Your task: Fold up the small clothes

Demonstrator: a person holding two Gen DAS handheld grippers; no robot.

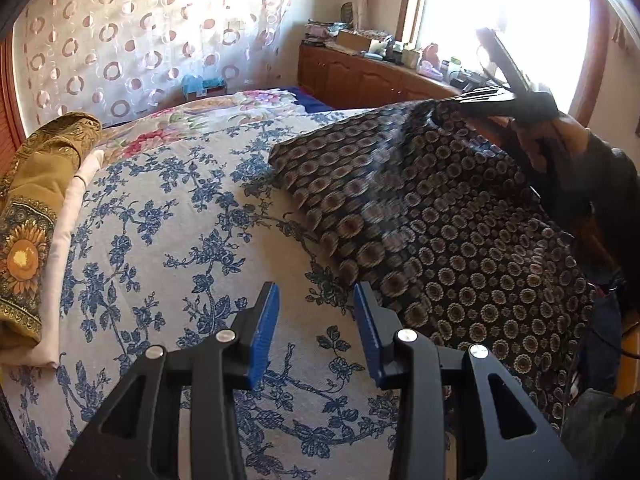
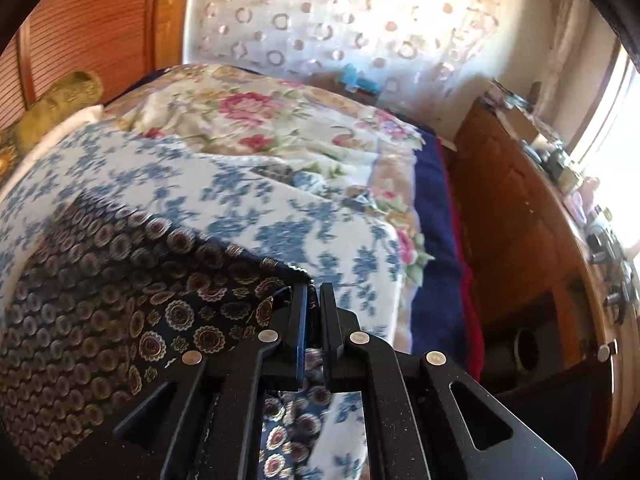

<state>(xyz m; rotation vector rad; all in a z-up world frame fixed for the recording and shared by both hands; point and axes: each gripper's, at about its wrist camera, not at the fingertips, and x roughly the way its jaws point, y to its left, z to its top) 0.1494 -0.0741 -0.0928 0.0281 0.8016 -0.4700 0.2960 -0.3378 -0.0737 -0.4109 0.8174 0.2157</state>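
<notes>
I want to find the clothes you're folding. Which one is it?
Look at the bed with the blue-flowered cover. On its right side the right gripper pinches a dark garment. Only it has small round medallions; the pillow at the left is gold with a sunflower.

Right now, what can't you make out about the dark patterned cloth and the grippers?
- Dark patterned cloth: what garment it is. Left wrist view blurs it; its lower edge runs off the bed.
- Right gripper: how much cloth the jaws pinch, hidden by them.
- Shelf clutter: too small, washed out by window glare.
</notes>
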